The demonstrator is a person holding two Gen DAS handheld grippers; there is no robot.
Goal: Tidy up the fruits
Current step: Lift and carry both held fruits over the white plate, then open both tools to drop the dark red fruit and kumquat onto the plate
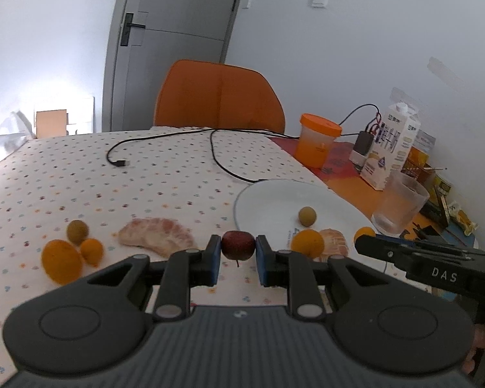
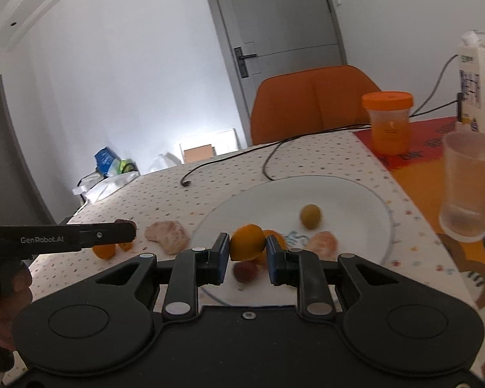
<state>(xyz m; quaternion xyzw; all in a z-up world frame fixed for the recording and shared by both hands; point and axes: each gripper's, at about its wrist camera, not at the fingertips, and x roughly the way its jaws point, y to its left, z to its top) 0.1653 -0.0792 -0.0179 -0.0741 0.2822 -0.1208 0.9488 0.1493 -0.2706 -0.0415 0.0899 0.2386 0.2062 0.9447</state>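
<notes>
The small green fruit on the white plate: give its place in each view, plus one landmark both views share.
Left wrist view: the small green fruit lies right of centre on the white plate, above the left gripper's right finger.
Right wrist view: the fruit lies right of centre on the plate, up and right of the right gripper.
Shared landmark: orange-lidded jar.

Left gripper (image 1: 238,255) and right gripper (image 2: 247,253) each clamped, angled slightly downward.

Black grippers (image 1: 238,260), blue-padded jaws
</notes>
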